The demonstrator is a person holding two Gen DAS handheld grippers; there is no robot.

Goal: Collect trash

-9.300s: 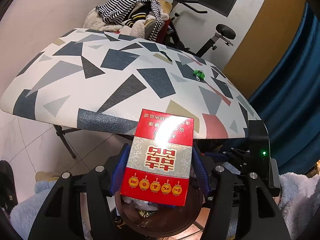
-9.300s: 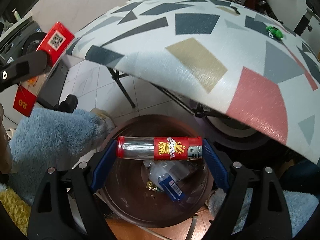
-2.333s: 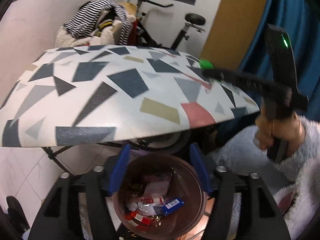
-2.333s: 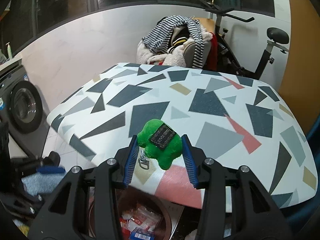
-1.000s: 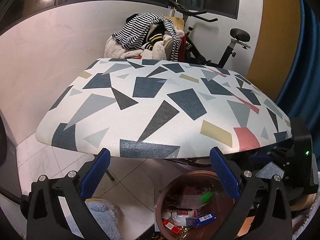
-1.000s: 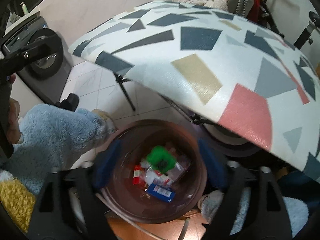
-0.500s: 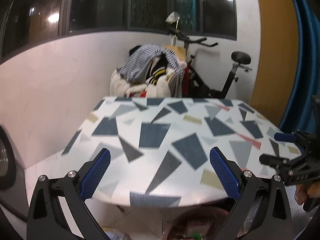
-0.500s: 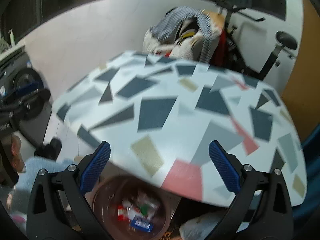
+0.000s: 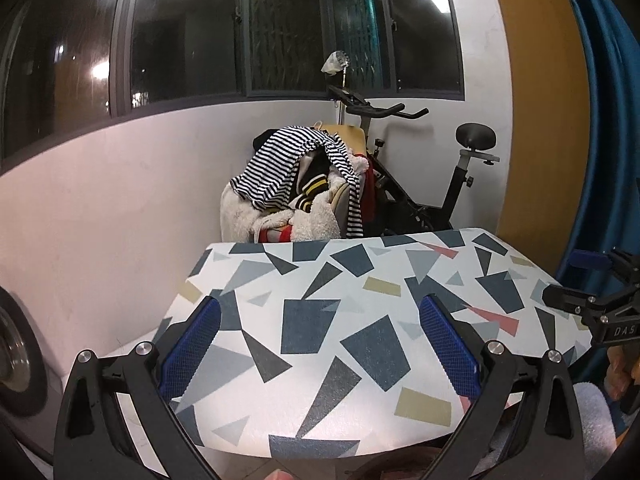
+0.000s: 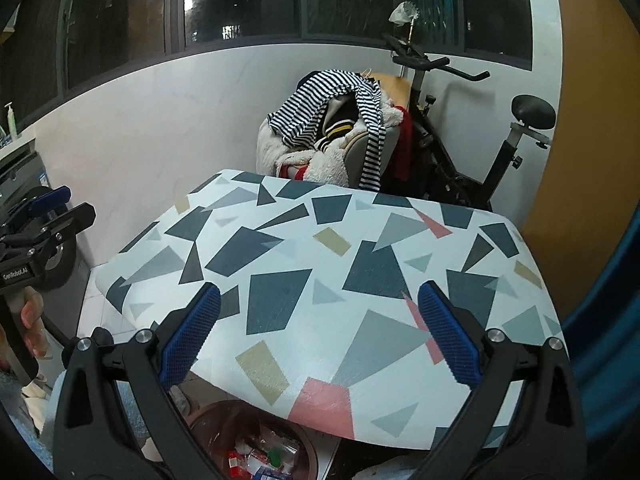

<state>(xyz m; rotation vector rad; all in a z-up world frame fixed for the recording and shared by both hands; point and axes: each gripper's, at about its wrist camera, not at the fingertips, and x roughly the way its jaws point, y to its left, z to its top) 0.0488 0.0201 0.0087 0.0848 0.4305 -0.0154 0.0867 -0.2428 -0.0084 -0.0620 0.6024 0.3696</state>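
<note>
Both grippers hang wide open with nothing between the fingers: left gripper, right gripper, patterned table ahead of each. Below the right fingers sits the brown bin, trash inside.

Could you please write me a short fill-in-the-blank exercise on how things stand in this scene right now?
1. The left gripper and the right gripper are both ____ and hold nothing.
2. The brown bin stands on the floor partly ____ the patterned table.
3. The small green item lies ____ the bin.
4. A ____ top is draped over the chair beside the exercise bike.

Missing words: open; under; inside; striped
</note>
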